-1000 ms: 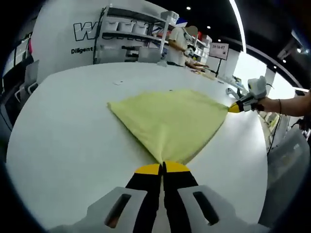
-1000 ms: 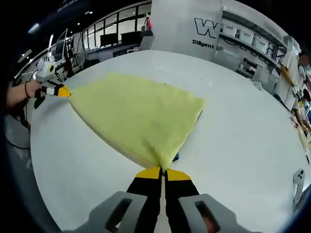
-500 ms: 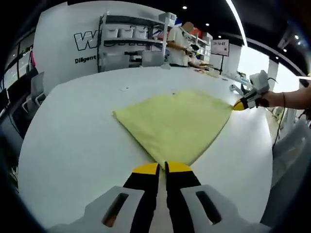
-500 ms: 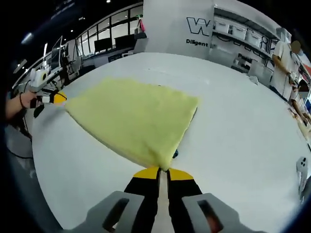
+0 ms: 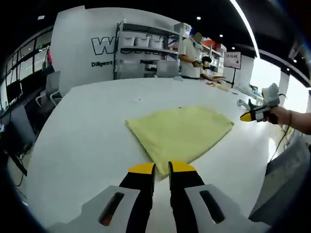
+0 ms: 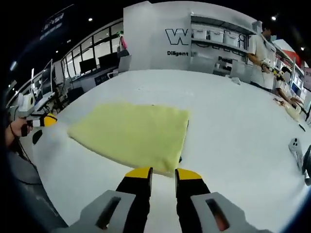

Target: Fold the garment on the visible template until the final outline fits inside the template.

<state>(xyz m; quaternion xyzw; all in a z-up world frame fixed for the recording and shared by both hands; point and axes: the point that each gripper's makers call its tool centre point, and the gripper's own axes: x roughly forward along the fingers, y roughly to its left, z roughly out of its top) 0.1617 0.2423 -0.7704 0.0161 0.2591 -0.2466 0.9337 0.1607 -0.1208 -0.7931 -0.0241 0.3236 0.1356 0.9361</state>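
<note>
On the white bench lies the folded yellow garment — left claw and right claw both apart, holding nothing.

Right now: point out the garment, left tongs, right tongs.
garment [image 5: 181, 132], left gripper view, middle of the yellow cloth
left tongs [image 5: 162, 168], left gripper view, between tips
right tongs [image 6: 164, 174], right gripper view, between tips

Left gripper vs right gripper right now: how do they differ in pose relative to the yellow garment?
The left gripper sits just short of one garment corner, which lies between its tips. The right gripper straddles another corner with wider-parted jaws. In the other's view each hovers off the cloth edge. Shared: yellow tips, both open, neither gripping cloth.
</note>
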